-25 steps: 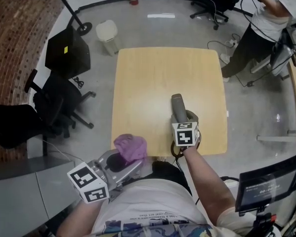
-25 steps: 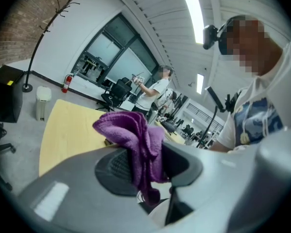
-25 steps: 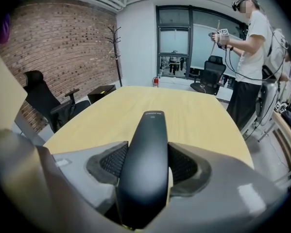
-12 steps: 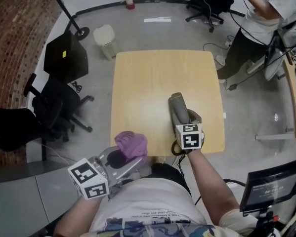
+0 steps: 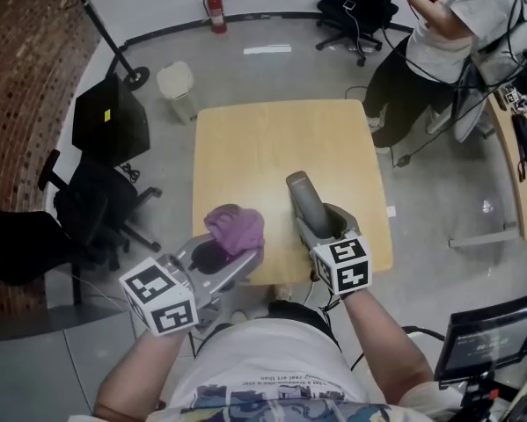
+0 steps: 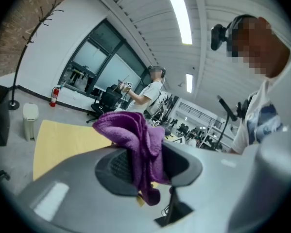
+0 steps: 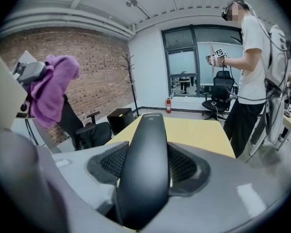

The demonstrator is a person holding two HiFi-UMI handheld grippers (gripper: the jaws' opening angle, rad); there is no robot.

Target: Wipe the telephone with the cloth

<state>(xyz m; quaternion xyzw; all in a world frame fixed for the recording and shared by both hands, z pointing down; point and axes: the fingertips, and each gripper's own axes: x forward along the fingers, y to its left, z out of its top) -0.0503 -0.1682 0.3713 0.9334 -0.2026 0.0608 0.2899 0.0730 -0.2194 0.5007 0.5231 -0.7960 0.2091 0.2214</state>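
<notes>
Two claws were loaded and the wipe had not begun. Left claw (image 5: 241,255) was clamped on the purple cloth (image 5: 235,229), which sat bunched between the pads with most of it flopped over the top. Right claw (image 5: 320,222) was closed around the telephone handset (image 5: 302,199), its jaws fairly wide only because the handset body filled the gap.

The handset hung over the desk (image 5: 263,139) near its 5 o'clock corner and looked lifted clear of the top, tip aimed toward 11 o'clock. The cloth was at 9 o'clock of the handset, near but apart, over the desk's 7 o'clock edge.

Step in hand, my read: bringing cloth and handset together. The next move called for swinging the cloth toward 3 o'clock until it met the handset's back, then rubbing along its length with the right claw steadying it. The clamped middle would be out of reach without a regrip.

Handset was dark grey, long, smooth and gently curved, with a matte sheen. Faint print near the far end was unreadable, and no dirt was visible.
</notes>
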